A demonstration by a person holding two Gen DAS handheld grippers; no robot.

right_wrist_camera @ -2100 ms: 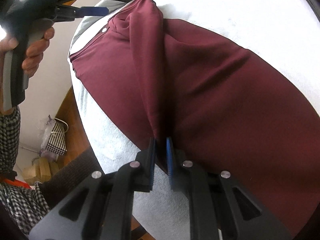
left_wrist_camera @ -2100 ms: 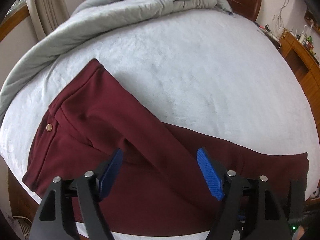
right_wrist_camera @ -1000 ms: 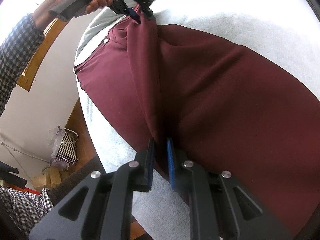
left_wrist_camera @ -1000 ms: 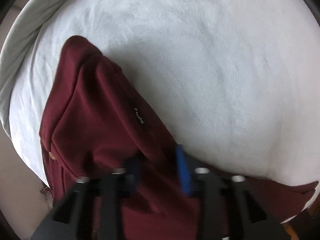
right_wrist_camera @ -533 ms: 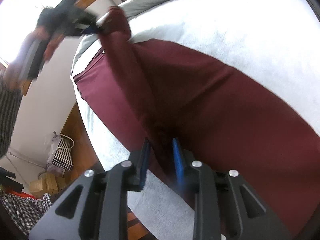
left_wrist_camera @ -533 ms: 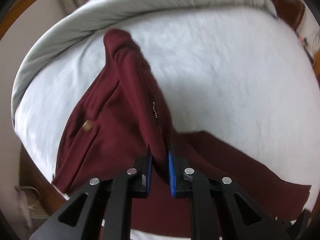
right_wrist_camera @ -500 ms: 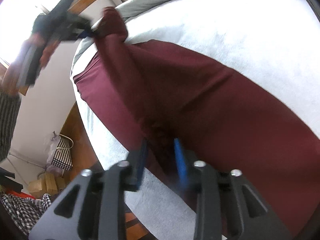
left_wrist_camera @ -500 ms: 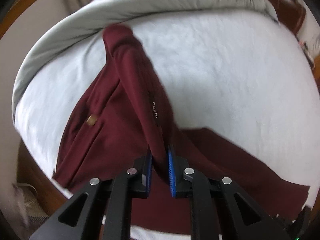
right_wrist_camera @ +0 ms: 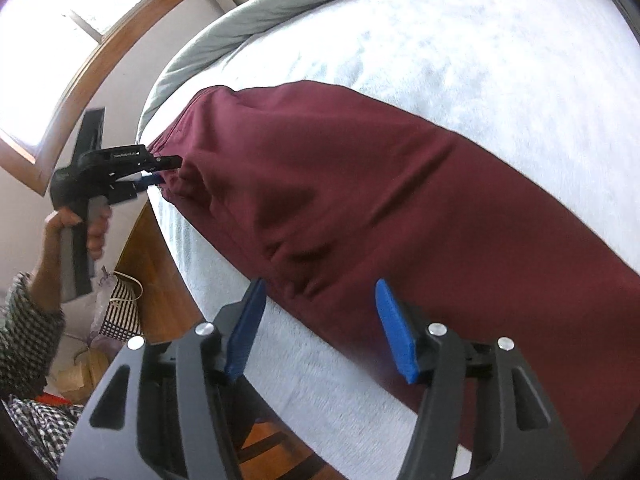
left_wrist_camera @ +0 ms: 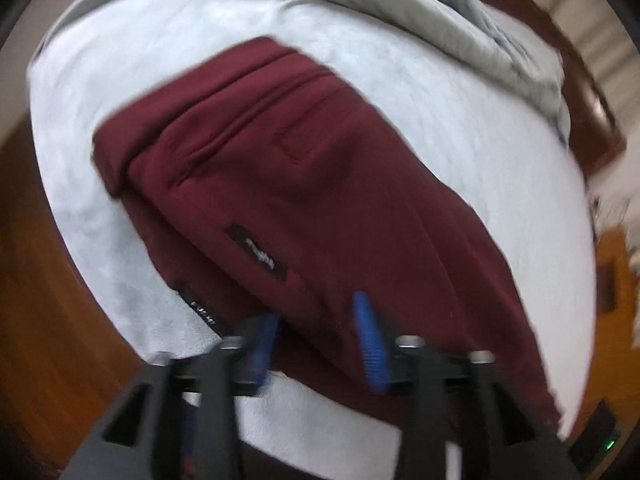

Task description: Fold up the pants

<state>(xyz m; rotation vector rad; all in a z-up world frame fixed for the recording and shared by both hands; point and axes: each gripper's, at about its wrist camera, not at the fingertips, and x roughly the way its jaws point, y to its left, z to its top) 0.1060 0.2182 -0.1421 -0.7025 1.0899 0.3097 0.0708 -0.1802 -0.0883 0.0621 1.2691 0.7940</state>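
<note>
My right tongs (right_wrist_camera: 320, 330) had just been spreading, blue pads wide, nothing pinched; the maroon pants (right_wrist_camera: 380, 200) lay just beyond their tips, near edge running along the bed's (right_wrist_camera: 328, 380) rim. Off to their left, my left tongs (left_wrist_camera: 320, 340) had also just been opening, half-wide over the waistband corner, fabric between the pads but, as far as I could tell, loose. Beyond the pants, bare white cover, then the grey quilt (right_wrist_camera: 224, 36).

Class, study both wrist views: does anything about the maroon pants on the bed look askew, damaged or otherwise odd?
Nothing damaged or spilled. The pants lie folded lengthwise near the bed's edge, only slightly rumpled near the waistband.
</note>
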